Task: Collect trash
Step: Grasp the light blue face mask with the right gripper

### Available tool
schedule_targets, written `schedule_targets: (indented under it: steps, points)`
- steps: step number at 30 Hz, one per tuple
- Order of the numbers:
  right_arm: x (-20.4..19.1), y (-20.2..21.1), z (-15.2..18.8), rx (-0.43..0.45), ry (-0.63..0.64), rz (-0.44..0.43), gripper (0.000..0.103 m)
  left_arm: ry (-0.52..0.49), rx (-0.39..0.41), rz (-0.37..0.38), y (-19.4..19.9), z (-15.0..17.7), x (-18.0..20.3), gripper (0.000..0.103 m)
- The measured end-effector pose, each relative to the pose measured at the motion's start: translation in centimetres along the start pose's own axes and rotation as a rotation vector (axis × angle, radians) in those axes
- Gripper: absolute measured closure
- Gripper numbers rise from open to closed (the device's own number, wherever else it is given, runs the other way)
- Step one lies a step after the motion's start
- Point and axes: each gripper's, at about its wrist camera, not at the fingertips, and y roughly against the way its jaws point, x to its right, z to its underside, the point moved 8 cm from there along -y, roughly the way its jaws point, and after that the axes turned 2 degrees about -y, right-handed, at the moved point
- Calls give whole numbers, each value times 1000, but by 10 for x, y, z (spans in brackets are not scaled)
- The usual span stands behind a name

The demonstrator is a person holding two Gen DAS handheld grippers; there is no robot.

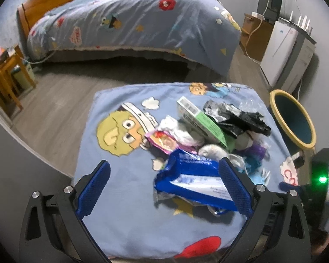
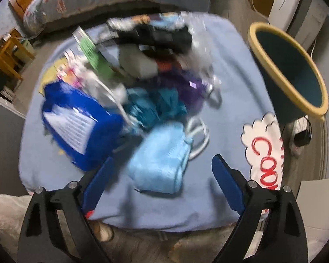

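Desk (image 1: 111, 175), blue cartoon cloth: trash pile at centre, front and left margins bare. Blue wrapper (image 1: 193, 182) nearest left gripper (image 1: 164, 186), spread wide, empty. Right gripper (image 2: 162, 171) wide, unclamped over pale blue pack (image 2: 160, 164). Bin (image 2: 291, 70) off right edge. Red lettering "COO" (image 2: 265, 166); other print unreadable.

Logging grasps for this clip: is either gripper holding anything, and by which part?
Nothing is held. The left gripper and right gripper are both open above the trash; the light blue mask lies between the right fingers, ungripped.
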Motion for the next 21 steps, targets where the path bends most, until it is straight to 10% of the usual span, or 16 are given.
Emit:
schedule_targets:
  steps: [7, 21]
  points:
    - [6, -8, -2, -49, -39, -43, 75, -125, -20, 11, -10, 8, 30, 5]
    - [55, 103, -95, 168, -77, -87, 78, -306, 99, 106, 2, -37, 96, 6]
